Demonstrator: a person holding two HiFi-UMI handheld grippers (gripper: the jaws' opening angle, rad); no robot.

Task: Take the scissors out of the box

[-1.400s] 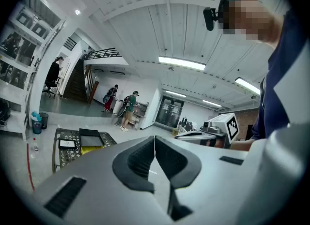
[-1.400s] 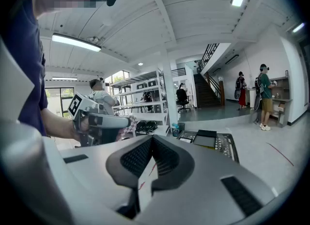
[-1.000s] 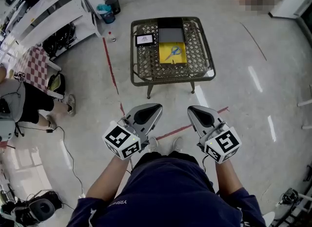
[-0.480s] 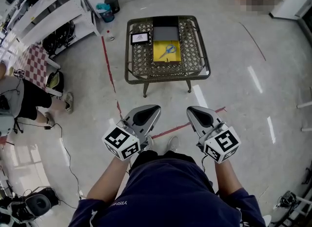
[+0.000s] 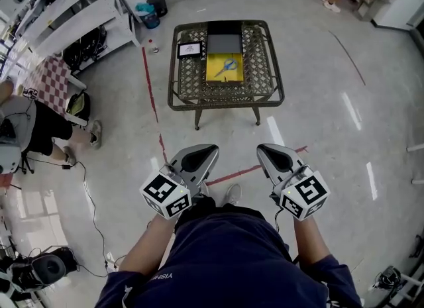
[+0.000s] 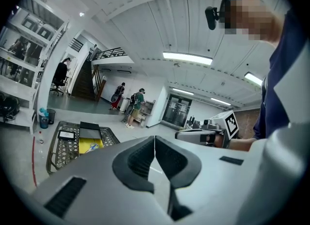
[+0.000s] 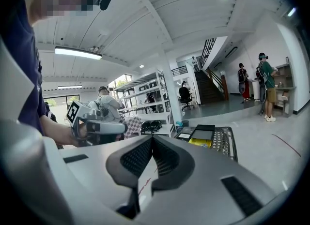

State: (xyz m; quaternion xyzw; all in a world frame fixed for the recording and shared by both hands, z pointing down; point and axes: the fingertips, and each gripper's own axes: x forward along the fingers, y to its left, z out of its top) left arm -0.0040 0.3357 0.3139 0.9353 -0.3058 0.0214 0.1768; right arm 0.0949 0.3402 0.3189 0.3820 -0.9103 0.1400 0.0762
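Yellow box (image 5: 215, 75) far ahead of both tongs. Sits on a brown wire table (image 5: 192, 98), near the middle of the top. Holds blue-handled scissors (image 5: 227, 65), lying flat on the yellow bottom, well apart from both tongs. Touching the far end of the box, a dark grey board (image 5: 224, 38). Just beside that board, toward the left tongs' side, a small screen (image 5: 190, 50) with a black frame.

Left tongs (image 5: 199, 156) down low, close to the body, pointing toward the table. Pressed tight together at the tips, with nothing between. Right tongs (image 5: 275, 157) near the left ones, side by side, not touching. Also pressed together, also with nothing between. On the near end of each, a white cube with black squares.

Between the tongs and the table, shiny grey floor (image 5: 318, 121) with red lines (image 5: 151, 91) on it: one off to the left tongs' side, one crossing under both tongs. Below the tongs, a pale shoe (image 5: 230, 194) and dark blue clothes (image 5: 225, 260).

Far off to the left of the left tongs, a seated person (image 5: 36, 134), a checked cloth (image 5: 50, 85) and white shelves (image 5: 66, 2). Past the table on that same side, a blue bin (image 5: 144, 14). On the floor to the left of the left tongs, black wires (image 5: 86, 201).
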